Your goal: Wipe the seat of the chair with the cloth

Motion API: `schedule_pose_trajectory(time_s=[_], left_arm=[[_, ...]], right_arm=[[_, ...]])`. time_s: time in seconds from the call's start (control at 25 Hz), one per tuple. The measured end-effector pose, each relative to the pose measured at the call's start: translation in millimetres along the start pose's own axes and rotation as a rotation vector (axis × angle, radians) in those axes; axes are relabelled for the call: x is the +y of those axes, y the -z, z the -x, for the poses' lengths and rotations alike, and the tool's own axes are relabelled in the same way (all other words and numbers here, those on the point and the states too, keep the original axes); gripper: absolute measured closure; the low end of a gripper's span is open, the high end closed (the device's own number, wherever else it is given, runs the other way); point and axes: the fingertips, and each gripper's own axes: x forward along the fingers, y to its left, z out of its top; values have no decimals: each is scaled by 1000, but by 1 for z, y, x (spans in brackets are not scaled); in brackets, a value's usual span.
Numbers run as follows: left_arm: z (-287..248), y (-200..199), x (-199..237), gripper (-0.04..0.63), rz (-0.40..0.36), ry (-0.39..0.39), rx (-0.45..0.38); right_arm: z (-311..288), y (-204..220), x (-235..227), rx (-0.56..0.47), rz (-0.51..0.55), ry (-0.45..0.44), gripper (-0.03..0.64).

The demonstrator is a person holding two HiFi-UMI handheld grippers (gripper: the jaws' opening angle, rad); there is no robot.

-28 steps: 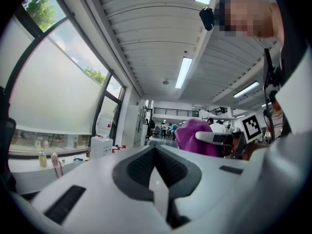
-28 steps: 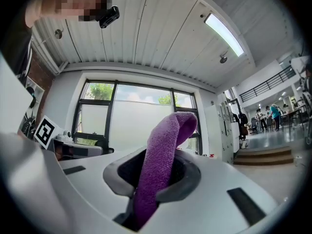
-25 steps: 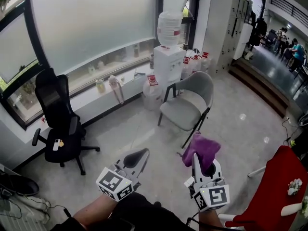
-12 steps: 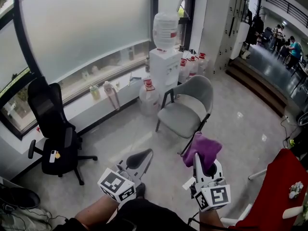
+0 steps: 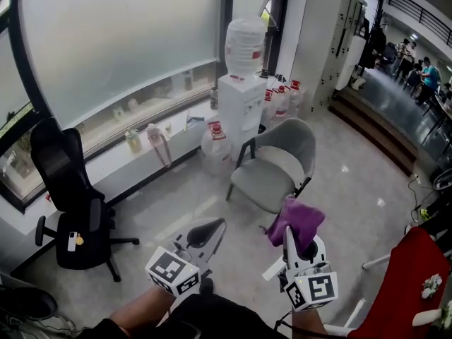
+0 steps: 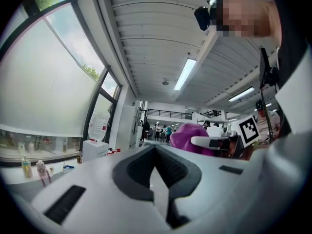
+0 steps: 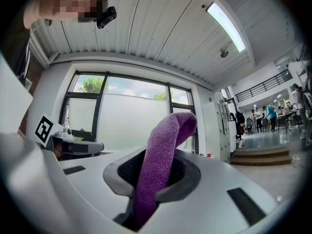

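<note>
Right gripper (image 5: 287, 233): I find it clamped on the purple cloth (image 7: 163, 155), which rises from between the jaws and folds over at the top. Left gripper (image 6: 155, 147): jaws together, nothing between them. The grey chair (image 5: 272, 169) stands ahead on the floor (image 5: 176, 207), apart from both grippers. Bare floor lies open between the grippers and the seat's near edge, and to the chair's left.
</note>
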Motion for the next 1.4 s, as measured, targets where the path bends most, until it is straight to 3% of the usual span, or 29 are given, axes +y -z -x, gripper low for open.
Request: schedule_pose_trajectory(time_s=[0.36,0.72,0.88,1.4], left_arm=[[-10,-5,70,588,5,11,-17],[-21,-10,123,588,2,77,-11],[-25,-17,142,588,18,55,-57],[-90,-13,178,588,-2,51,-40]], right_arm=[[-61,5,9,-7,-28,54,554],[-111,9,21,13,-19,102,554],[-124,4,20,8,5,100,554],[-200,4,-24,-15,11,55,554]])
